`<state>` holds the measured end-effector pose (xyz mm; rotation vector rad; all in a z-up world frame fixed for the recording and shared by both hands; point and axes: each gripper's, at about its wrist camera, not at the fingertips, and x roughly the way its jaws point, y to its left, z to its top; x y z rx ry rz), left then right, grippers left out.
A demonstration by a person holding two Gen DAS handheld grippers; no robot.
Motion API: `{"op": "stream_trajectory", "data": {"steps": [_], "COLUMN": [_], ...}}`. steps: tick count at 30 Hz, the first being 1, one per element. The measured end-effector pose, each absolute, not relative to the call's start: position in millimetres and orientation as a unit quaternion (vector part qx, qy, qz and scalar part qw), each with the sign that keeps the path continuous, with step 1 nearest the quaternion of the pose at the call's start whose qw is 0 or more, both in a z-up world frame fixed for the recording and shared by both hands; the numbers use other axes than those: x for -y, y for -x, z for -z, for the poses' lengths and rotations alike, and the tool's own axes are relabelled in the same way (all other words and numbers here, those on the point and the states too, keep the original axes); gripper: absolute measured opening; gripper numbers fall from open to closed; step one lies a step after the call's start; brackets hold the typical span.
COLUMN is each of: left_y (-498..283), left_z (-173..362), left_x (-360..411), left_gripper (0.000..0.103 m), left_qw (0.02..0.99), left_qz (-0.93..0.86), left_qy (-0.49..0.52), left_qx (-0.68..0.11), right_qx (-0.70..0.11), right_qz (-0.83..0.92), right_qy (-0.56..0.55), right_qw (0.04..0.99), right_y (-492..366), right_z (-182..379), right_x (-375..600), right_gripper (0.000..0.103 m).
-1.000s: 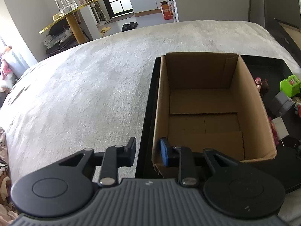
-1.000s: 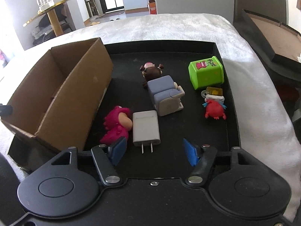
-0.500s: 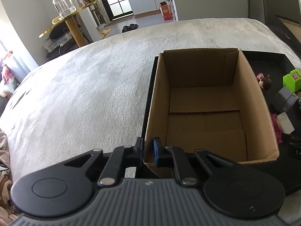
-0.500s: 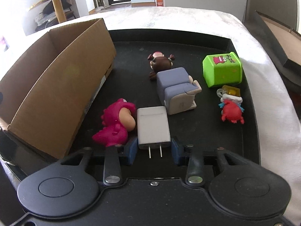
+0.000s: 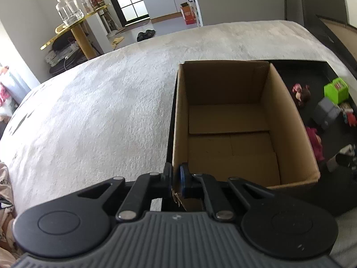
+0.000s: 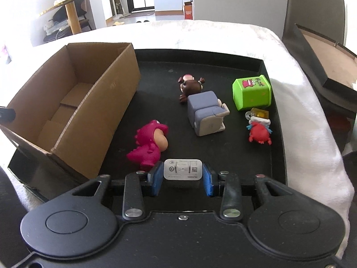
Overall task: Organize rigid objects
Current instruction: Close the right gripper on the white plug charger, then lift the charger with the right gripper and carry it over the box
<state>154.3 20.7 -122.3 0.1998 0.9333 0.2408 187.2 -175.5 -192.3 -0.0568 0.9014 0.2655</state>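
Note:
An open cardboard box (image 5: pixel 227 120) (image 6: pixel 73 111) stands on the left part of a black tray (image 6: pixel 223 62). My left gripper (image 5: pixel 175 178) is shut on the box's near left corner wall. My right gripper (image 6: pixel 183 176) is shut on a white wall charger (image 6: pixel 183 169), lifted off the tray with its labelled face toward the camera. On the tray lie a pink dinosaur figure (image 6: pixel 149 145), a grey-blue armchair toy (image 6: pixel 206 115), a brown doll (image 6: pixel 190 87), a green cube (image 6: pixel 252 91) and a red figure (image 6: pixel 260 131).
The tray rests on a white fuzzy blanket (image 5: pixel 100 102). A dark open case (image 6: pixel 323 51) sits to the right of the tray. A gold side table with a glass jar (image 5: pixel 67 11) stands in the room behind.
Both grippers closed: the left on the box's corner wall, the right on the white charger. The charger then came up off the tray and tilted so its label faces the camera.

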Motion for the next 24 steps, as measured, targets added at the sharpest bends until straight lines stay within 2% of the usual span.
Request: {"op": "stream_trajectory", "data": {"steps": [24], "left_y": [-136], "left_z": [130], "left_x": [-15], "left_gripper": [0.007], "left_qw": [0.890], "left_qz": [-0.077], "left_qy": [-0.118], "left_qx": [-0.433], "right_qx": [-0.378], "right_qz": [-0.145], "right_qy": [0.053], "right_qw": [0.913], "right_y": [-159], "right_z": [135], "right_x": [160], "right_gripper": [0.036]}}
